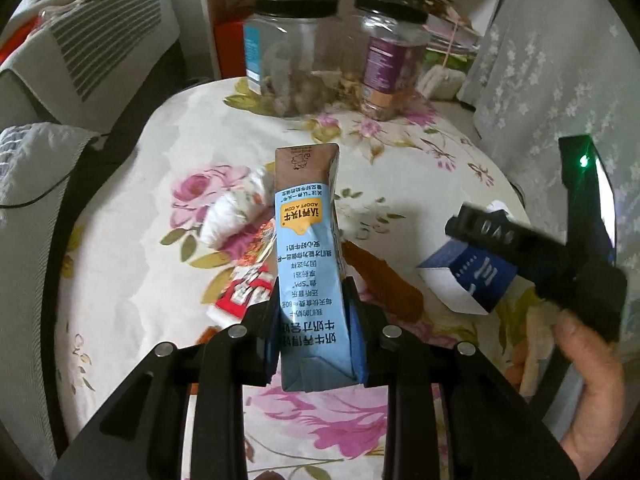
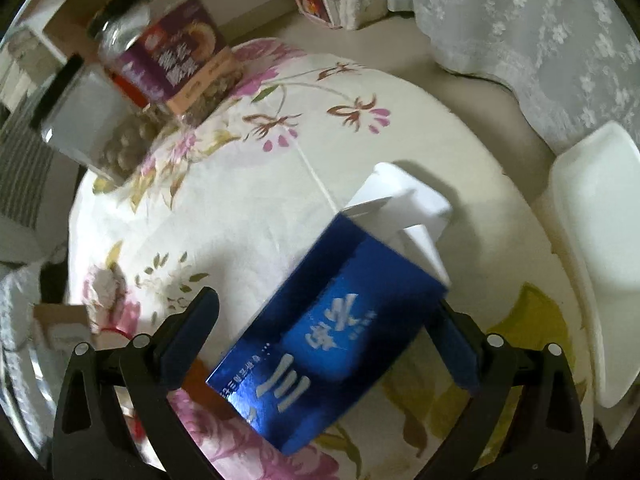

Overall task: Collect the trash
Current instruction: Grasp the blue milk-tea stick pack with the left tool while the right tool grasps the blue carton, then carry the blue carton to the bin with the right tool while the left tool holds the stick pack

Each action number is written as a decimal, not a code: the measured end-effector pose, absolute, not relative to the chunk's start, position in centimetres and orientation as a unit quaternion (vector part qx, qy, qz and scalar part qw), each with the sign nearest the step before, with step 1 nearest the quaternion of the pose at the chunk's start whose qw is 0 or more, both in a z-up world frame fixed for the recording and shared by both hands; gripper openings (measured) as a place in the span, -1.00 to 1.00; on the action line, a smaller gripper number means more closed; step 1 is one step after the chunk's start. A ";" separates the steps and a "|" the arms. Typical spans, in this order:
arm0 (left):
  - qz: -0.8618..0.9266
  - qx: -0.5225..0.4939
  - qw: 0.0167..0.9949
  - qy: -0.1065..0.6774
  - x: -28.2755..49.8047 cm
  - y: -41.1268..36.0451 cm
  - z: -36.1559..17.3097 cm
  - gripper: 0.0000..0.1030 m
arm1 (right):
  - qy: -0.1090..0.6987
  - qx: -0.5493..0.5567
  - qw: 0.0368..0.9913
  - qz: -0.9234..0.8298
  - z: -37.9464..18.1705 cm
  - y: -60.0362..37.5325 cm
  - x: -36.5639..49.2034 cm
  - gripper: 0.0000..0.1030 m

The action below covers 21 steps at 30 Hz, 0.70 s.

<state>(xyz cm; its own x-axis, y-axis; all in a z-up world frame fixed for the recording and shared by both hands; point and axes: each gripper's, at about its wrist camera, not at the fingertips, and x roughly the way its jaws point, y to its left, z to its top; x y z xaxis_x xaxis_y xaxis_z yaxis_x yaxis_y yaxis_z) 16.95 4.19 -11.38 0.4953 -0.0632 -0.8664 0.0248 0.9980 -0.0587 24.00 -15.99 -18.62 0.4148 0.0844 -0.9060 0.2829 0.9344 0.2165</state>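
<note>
My left gripper (image 1: 314, 300) is shut on a light blue milk carton (image 1: 308, 240), which is held upright above the floral tablecloth (image 1: 140, 280). A dark blue box (image 2: 340, 340) with an open white flap (image 2: 400, 200) lies tilted between the fingers of my right gripper (image 2: 328, 308). The right pad (image 2: 456, 344) sits at the box's edge, while the left finger (image 2: 200, 320) stands clear of it. The left wrist view shows the same blue box (image 1: 468, 276) under a right-gripper finger (image 1: 492, 236), with a person's hand (image 1: 592, 364) behind.
Two clear jars with black lids (image 1: 292, 52) (image 1: 392, 56) stand at the table's far edge. A crumpled white tissue (image 1: 232, 216), a red-and-white wrapper (image 1: 248, 292) and a brown wrapper (image 1: 384, 280) lie on the cloth. A white chair (image 2: 592, 260) stands right of the table.
</note>
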 end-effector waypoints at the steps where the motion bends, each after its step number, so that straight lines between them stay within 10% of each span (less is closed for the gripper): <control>1: -0.022 -0.019 0.866 0.500 17.0 4.4 -11.3 -0.46 | 0.536 0.154 0.828 -0.060 -18.6 -15.5 24.0 0.43; 6: -0.014 -0.027 0.873 0.487 17.2 4.8 -10.5 -0.45 | 0.521 0.108 0.846 -0.024 -17.5 -14.1 23.6 0.01; 21: 0.022 -0.035 0.905 0.424 15.9 5.4 -6.8 -0.45 | 0.433 0.040 0.899 0.052 -10.2 -12.0 19.4 -0.04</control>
<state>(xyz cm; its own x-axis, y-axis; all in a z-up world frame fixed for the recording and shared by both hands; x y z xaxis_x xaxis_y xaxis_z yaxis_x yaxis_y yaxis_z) 15.86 5.36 -6.78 0.6400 0.0097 -0.7683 -0.0683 0.9967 -0.0443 19.41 -12.04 -10.24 0.6195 0.1271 -0.7747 -0.0581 0.9915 0.1163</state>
